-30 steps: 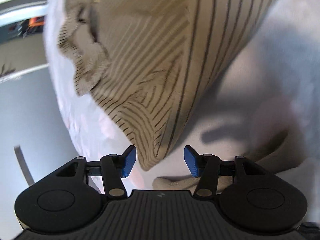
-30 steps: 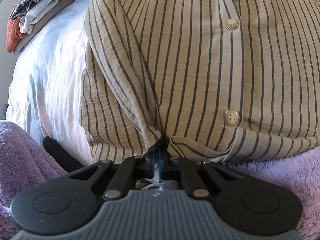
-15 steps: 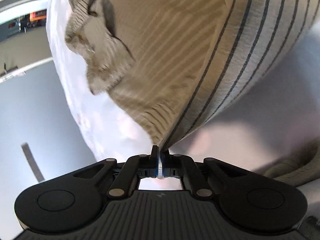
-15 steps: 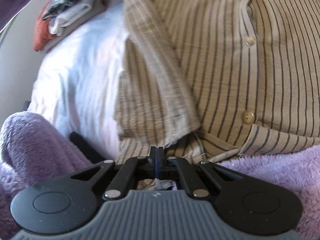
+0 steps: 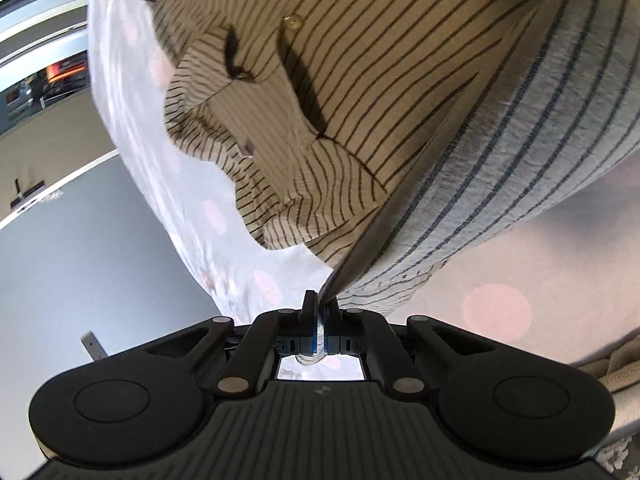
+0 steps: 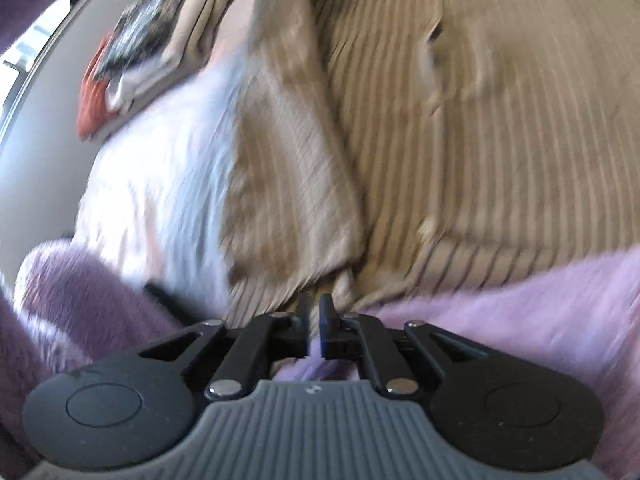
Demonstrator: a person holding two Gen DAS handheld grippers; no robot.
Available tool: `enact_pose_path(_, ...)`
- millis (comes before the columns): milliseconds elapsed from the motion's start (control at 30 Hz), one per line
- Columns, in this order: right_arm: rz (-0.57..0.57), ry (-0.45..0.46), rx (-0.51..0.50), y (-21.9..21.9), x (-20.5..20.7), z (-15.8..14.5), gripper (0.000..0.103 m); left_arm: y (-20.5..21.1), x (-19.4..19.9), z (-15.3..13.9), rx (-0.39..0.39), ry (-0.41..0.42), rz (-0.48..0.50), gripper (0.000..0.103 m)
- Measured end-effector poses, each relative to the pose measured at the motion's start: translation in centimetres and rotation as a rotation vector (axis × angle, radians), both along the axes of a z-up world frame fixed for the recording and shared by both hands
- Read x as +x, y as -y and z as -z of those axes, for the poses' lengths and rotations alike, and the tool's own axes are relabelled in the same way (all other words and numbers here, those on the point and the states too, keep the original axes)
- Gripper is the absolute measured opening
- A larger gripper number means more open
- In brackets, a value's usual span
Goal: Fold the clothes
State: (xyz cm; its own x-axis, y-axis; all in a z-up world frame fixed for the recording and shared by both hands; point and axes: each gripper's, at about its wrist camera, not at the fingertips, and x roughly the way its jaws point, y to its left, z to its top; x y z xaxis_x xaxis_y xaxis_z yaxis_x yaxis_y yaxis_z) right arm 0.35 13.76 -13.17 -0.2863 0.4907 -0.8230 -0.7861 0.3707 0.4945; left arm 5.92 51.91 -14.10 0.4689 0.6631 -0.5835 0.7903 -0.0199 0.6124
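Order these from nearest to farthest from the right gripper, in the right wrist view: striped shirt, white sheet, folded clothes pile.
1. Striped shirt: its hem lies at the right gripper.
2. White sheet: left of the shirt.
3. Folded clothes pile: far, upper left.

Shirt (image 5: 380, 92) beige, thin dark stripes; sheet (image 5: 132, 128) white, pink dots; blanket (image 6: 520, 300) lilac.

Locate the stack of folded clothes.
In the right wrist view, the stack of folded clothes sits at the upper left, on the white bedsheet, left of the striped shirt.
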Motion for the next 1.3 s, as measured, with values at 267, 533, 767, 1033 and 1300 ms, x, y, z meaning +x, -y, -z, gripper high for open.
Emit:
enact_pose_path(267, 0.029, 0.014, 0.005, -2.9, 2.1, 2.4, 0.037, 0.0, 0.1, -0.4, 0.007, -0.002, -0.020, 0.001)
enact_pose_path(533, 0.006, -0.063, 0.027, -2.4, 1.6, 2.5, 0.002, 0.4, -0.7, -0.5, 0.025, -0.016, 0.010, 0.001)
enact_pose_path(767, -0.026, -0.101, 0.065, -0.3, 0.4, 0.2, 0.002, 2.2, 2.1, -0.3, 0.038, -0.073, 0.093, 0.001)
enact_pose_path(1033, 0.023, -0.170, 0.036, 2.0, 2.3, 1.5, 0.002, 4.7, 8.2, 3.4, 0.012, -0.201, 0.187, 0.001)
enact_pose_path(1300, 0.011, -0.206, 0.051, 2.0, 3.2, 2.5, 0.002, 6.2, 12.6, 6.3, -0.028, -0.273, 0.200, 0.001)
